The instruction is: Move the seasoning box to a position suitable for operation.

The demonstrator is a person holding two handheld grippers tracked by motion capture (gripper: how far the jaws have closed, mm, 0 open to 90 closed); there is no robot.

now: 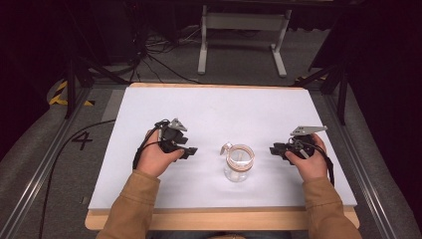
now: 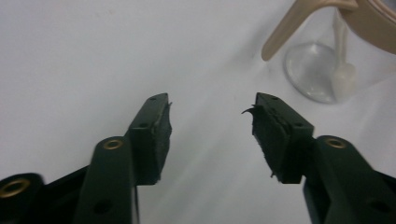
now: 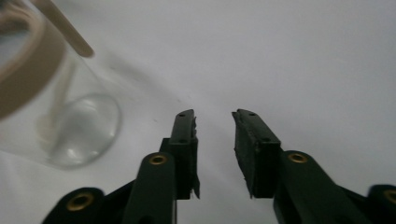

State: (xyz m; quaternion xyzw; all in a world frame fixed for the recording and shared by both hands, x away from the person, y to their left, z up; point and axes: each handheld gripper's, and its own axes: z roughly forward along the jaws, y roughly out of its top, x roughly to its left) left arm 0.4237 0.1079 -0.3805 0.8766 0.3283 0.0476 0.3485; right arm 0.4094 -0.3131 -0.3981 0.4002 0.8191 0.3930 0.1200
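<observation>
A: Where is the jar (image 1: 238,163)?

B: I see it on the white worktop (image 1: 214,112), between my two tools. Something pale stands inside it; I can't tell what.

A: How will it handle?

B: It's clear, maybe glass, so I guess hard, slippery, and breakable. I'd grab the tan rim (image 1: 240,154).

A: And the tools?

B: Left tool (image 2: 210,112) is spread wide, holding nothing. Right tool (image 3: 214,119) is spread less, also touching nothing. Both sit beside the jar.

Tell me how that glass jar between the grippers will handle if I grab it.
The jar looks like clear smooth glass, so probably slippery and breakable. It holds just a spoon, so likely light. Upright on a flat base, a low push should slide it.
</observation>
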